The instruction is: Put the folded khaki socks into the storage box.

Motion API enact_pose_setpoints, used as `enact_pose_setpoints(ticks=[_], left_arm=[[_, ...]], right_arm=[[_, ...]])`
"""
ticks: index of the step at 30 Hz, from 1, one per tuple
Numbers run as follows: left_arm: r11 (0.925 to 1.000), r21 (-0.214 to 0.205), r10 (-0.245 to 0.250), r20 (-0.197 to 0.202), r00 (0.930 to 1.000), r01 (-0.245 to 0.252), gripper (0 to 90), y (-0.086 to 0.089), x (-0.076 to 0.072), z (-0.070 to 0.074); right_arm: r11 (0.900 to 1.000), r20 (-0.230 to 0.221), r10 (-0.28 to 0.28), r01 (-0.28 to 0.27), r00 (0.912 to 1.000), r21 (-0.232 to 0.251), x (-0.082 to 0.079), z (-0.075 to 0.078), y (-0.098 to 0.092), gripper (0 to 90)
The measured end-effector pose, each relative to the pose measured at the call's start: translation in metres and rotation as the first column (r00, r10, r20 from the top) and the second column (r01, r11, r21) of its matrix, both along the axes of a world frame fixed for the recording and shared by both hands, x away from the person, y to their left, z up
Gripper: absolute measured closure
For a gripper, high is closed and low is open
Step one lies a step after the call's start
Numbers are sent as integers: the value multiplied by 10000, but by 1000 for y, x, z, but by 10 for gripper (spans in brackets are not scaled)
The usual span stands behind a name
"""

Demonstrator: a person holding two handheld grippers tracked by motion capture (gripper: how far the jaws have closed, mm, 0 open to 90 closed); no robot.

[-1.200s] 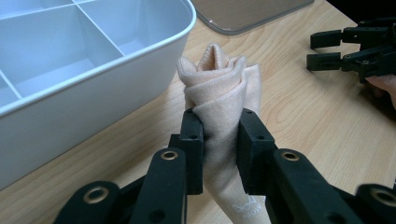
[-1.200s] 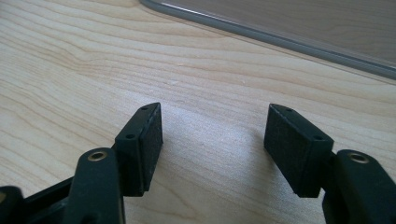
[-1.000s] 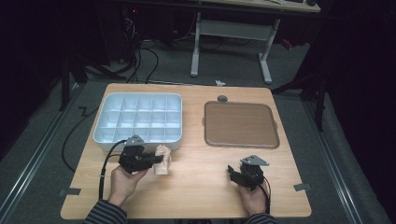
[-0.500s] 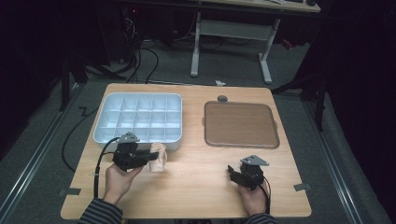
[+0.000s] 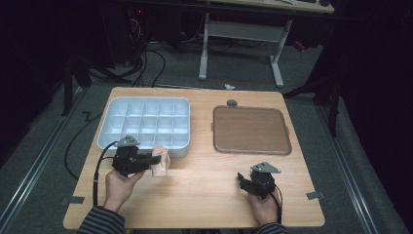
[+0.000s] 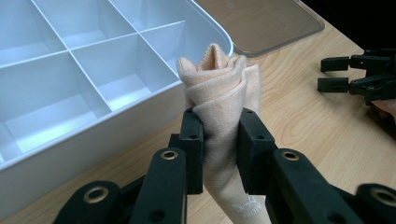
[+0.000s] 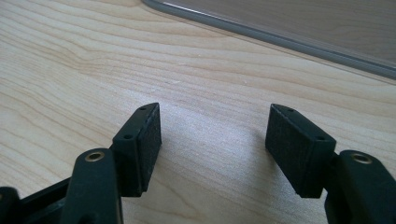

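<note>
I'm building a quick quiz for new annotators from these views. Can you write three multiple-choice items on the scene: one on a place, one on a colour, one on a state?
1. Where does the compartment tray lie?
A. on the table's left half
B. on the table's right half
C. on the floor

2. What colour is the rolled cloth?
A. dark blue
B. pale peach
C. green

3. How does the right gripper stand?
A. shut on the cloth
B. shut on the lid
C. open over bare wood

Answers:
1 A, left of the flat lid.
2 B, seen in the left gripper, which clamps it.
3 C, nothing between its jaws.
</note>
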State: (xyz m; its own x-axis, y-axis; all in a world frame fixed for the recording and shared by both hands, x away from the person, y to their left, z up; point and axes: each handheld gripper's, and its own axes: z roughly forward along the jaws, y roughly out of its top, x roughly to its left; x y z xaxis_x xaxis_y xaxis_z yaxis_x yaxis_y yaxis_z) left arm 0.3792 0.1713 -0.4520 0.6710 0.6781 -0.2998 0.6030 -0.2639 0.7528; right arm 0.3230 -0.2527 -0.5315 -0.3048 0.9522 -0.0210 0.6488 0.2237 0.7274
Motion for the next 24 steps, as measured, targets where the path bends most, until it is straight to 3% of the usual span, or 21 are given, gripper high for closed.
enact_pose_setpoints(ticks=[24], left_arm=[[9991, -260, 327, 28, 9995, -326, 747, 13, 14, 14]], right_arm=[[10000, -3, 0, 0, 10000, 3, 0, 0, 0, 362]])
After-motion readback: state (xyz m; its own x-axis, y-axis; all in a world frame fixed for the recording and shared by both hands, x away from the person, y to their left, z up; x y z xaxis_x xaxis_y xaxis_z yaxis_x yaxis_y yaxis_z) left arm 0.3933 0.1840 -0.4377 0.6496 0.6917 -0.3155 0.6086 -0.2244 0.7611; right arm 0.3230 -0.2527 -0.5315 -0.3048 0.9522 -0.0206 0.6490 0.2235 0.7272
